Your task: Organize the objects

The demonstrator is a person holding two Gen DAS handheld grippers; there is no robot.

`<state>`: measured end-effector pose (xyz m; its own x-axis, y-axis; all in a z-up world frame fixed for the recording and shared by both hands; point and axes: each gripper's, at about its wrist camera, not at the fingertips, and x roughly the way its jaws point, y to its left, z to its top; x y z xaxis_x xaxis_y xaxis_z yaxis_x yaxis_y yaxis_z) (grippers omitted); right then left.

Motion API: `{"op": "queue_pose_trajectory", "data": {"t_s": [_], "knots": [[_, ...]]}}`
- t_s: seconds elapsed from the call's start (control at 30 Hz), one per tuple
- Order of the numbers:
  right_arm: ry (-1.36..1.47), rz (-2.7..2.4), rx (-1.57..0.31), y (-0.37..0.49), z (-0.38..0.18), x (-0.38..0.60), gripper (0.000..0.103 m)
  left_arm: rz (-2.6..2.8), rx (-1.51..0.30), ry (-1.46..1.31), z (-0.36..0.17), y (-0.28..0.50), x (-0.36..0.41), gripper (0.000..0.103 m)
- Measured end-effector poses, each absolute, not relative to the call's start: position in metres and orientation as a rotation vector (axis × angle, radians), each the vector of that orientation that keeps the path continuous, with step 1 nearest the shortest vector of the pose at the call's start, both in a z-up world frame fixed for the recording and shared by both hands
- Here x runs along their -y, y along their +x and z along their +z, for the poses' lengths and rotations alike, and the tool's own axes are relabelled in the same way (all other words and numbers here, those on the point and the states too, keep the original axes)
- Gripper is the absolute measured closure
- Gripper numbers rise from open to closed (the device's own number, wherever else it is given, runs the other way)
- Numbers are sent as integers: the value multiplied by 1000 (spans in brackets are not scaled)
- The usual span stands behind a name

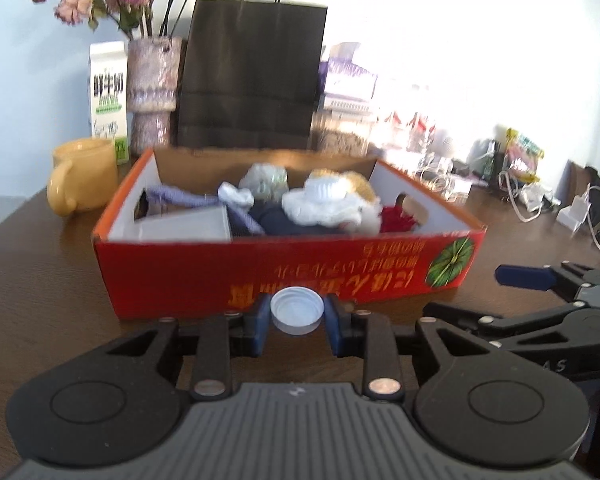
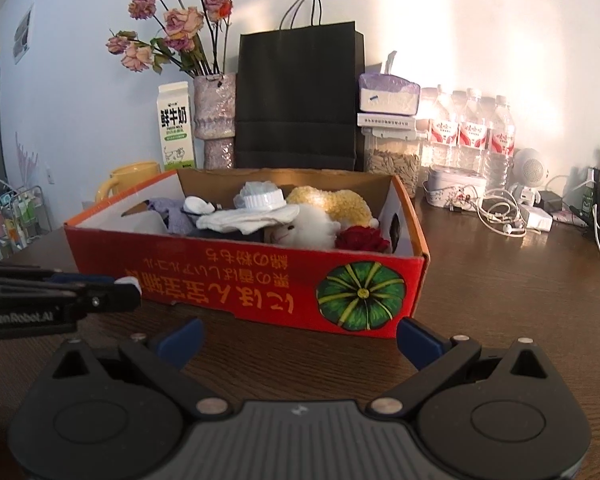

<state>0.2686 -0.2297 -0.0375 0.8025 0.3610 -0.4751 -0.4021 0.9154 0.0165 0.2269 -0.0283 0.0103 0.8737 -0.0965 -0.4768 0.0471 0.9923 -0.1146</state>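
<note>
Cap [image 1: 297, 315], white and plastic, sits clamped between the blue pads of my left gripper [image 1: 297, 316], open side toward the camera, so that hand is holding it and nothing else. Straight ahead of those jaws, just beyond the cap, stands the near red wall of the cardboard box [image 1: 284, 272], and I read the coming move as carrying the cap up and forward over that wall. The box's long axis runs across my line of approach, left to right, so any point along the near wall would serve. Inside it, ahead of and above the jaws, I see a white hat [image 1: 328, 200], a plush toy [image 2: 324, 216], a red flower [image 2: 362, 239] and some bluish cloth [image 1: 180, 196], packed close; the freest pocket looks to be at the left end, though blur makes that a guess. My right gripper [image 2: 298, 340] hangs with its jaws spread wide and nothing between them, facing the box's pumpkin print [image 2: 360, 296] from near the right corner. From its camera the left gripper shows at the left edge, with a sliver of white at its tip. The left hand has the job; the right is merely near.
</note>
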Motion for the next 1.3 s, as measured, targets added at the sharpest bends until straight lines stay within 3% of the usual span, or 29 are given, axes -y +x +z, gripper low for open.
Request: {"op": "queue_pose_trajectory", "data": {"t_s": [0.67,1.3], "knots": [[-75,422,-376,303,17,198,0,-65,-347,-131,62,277,3,74],[-43,394,-420,370,3,189,0,-39,-425,-144,42,338,-13,73]]}}
